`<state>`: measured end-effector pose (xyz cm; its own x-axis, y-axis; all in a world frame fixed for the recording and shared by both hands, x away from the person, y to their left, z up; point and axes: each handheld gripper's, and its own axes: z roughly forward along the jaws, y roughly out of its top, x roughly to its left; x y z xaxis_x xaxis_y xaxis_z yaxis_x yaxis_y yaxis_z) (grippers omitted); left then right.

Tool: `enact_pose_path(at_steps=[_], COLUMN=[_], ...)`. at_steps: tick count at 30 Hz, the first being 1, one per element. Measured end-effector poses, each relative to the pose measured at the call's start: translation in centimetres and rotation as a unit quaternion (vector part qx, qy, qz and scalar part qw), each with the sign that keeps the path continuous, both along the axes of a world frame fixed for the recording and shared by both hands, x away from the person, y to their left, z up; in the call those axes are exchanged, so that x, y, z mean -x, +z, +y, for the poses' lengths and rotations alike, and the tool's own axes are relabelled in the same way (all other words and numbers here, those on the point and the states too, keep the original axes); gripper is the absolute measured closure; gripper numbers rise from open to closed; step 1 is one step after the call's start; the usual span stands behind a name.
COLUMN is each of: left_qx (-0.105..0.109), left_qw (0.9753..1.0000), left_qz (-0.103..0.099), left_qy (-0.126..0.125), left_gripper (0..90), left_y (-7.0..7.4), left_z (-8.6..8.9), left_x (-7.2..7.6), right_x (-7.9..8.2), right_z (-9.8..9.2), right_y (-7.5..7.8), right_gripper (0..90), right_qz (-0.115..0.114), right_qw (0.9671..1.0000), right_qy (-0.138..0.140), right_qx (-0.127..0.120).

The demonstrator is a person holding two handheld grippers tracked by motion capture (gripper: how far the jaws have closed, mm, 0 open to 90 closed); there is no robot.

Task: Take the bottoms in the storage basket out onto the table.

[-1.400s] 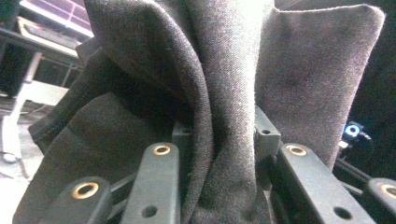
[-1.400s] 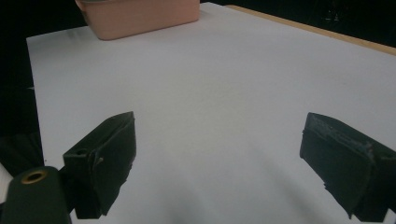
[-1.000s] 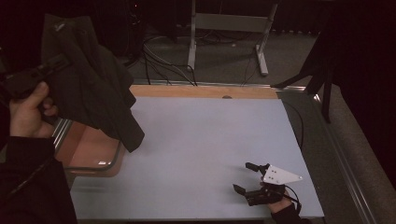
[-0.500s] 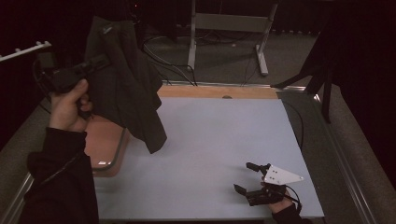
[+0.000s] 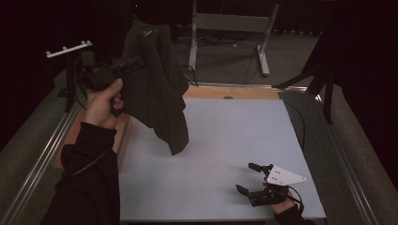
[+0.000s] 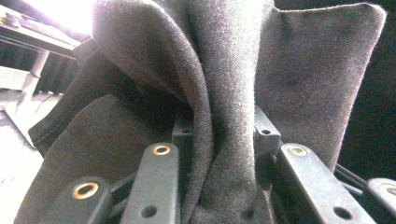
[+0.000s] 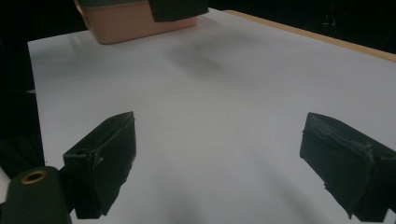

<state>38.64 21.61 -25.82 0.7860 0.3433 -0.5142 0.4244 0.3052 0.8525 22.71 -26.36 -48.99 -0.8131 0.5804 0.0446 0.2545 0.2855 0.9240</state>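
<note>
A dark grey garment (image 5: pixel 157 89) hangs in the air over the table's left side, its lower tip above the white table top (image 5: pixel 225 136). My left gripper (image 5: pixel 138 62) is raised high and shut on the garment's upper part. In the left gripper view the grey cloth (image 6: pixel 224 93) is bunched between the two black jaws. My right gripper (image 5: pixel 246 178) rests low near the table's front right edge, open, with nothing between its fingers. The right gripper view shows its wide-apart pads (image 7: pixel 105 154) over bare white table.
A salmon-pink bin (image 5: pixel 123 129) stands at the table's left edge, below the hanging garment; its wall (image 7: pixel 135 23) lies ahead in the right gripper view. A wooden strip (image 5: pixel 234 92) runs along the table's far edge. Metal stand legs (image 5: pixel 225 28) rise behind the table.
My left gripper has lifted the garment higher and carried it rightward, away from the bin, toward the table's middle. The right gripper has stayed still and open.
</note>
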Motion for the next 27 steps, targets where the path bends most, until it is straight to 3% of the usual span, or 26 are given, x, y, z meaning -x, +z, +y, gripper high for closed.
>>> enact_pose_path(at_steps=[14, 27], left_qx=[-0.012, -0.022], left_qw=[0.9996, 0.9990], left_qz=[0.009, 0.017], left_qy=[-0.024, -0.034], left_gripper=[71.9, 71.8], left_y=[-1.2, -3.9], left_z=[-4.4, -7.6], left_x=[-1.9, -3.2], right_x=[0.0, 0.0], right_z=[-0.4, -0.5], right_y=[0.1, 0.3], right_gripper=[11.1, 11.1], right_qz=[-0.002, -0.003], right_qw=[1.0000, 1.0000], right_qy=[-0.002, -0.005], right_qx=[-0.003, -0.007])
